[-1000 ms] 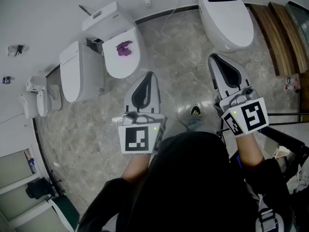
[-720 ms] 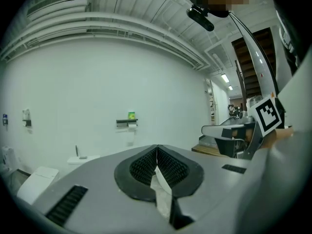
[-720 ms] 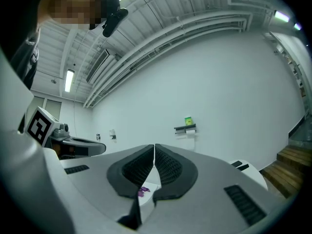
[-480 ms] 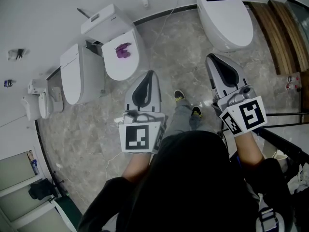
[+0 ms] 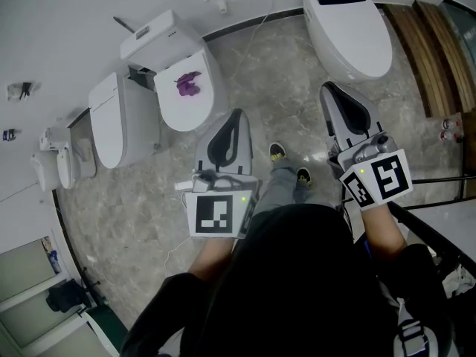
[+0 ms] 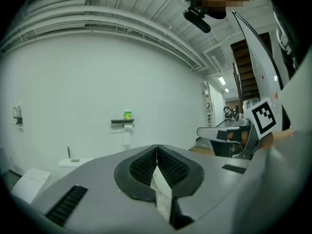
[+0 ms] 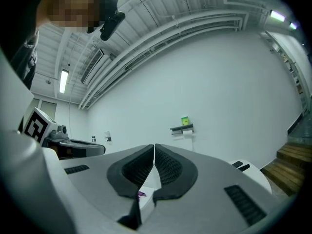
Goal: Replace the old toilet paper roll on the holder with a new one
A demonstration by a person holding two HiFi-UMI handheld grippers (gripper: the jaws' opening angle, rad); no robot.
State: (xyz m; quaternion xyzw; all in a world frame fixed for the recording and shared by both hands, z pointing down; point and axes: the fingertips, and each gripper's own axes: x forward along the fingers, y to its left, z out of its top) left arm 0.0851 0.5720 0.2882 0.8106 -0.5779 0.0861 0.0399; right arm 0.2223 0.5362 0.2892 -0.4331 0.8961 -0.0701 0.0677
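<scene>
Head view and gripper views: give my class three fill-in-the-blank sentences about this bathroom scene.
1. The left gripper and the right gripper both have jaws that are ____.
2. The crumpled thing on the left toilet is coloured ____.
3. The small thing atop the wall holder is coloured ____.
Missing words: shut; purple; green.

head view overhead, gripper views facing wall (image 6: 87, 77)

You hold L gripper (image 5: 236, 116) & R gripper (image 5: 328, 88), jaws together, over floor (image 5: 275, 73); purple scrap (image 5: 187, 82) on left toilet (image 5: 178, 111).
</scene>
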